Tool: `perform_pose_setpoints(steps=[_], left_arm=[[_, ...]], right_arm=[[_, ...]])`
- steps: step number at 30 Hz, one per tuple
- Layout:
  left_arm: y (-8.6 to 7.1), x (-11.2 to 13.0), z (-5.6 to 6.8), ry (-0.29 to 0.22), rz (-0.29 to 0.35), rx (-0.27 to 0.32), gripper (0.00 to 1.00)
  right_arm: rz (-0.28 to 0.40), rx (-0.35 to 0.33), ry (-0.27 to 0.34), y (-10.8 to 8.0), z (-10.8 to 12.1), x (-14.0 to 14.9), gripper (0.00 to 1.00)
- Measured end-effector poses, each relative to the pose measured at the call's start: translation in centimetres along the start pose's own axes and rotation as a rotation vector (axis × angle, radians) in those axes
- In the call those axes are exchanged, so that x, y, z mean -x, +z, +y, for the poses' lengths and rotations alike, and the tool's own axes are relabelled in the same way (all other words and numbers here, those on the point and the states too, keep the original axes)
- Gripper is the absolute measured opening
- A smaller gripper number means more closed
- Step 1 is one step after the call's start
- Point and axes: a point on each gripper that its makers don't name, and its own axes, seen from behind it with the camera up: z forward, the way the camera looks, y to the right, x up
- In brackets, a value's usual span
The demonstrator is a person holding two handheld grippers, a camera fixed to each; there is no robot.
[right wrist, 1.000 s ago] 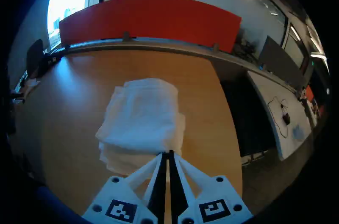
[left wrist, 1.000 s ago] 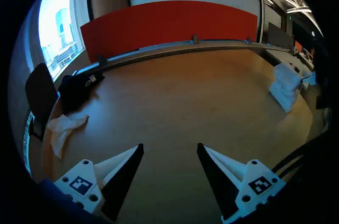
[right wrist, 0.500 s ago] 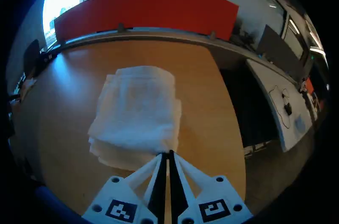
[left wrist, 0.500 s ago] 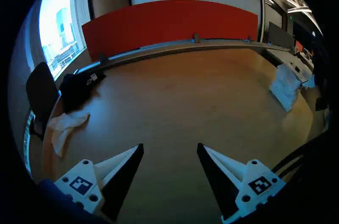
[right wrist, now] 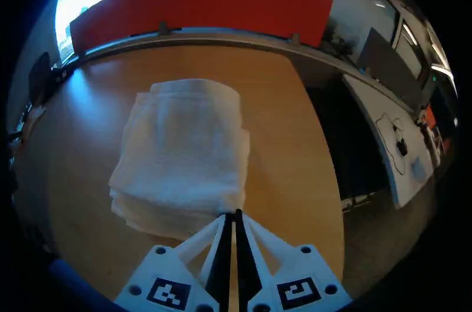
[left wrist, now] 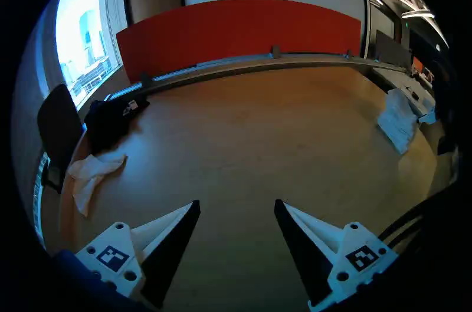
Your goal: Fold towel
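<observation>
On the wooden table (right wrist: pixel 289 135), close to its right edge, lies the folded white towel (right wrist: pixel 183 147). The right gripper (right wrist: pixel 236 213) is squeezed shut on the towel's near corner. The left gripper (left wrist: pixel 236 202) hangs wide open over bare wood, well apart from the towel. Far left sit a crumpled cloth (left wrist: pixel 88 173) and a black bag (left wrist: pixel 112 122).
</observation>
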Motion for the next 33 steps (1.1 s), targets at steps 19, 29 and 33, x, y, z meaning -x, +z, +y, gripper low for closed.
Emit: perform_pose_setpoints(steps=[19, 29, 33], left_arm=[[0.1, -0.1, -0.3, -0.007, -0.002, -0.006, 0.93], [0.3, -0.4, -0.4, -0.006, 0.0, -0.006, 0.94], [0.4, -0.5, -0.3, -0.007, 0.002, -0.005, 0.94]], right_arm=[[0.027, 0.037, 0.03, 0.4, 0.2, -0.3, 0.31], [0.055, 0.057, 0.04, -0.4, 0.3, -0.4, 0.61], [0.061, 0.066, 0.04, -0.7, 0.5, -0.6, 0.71]])
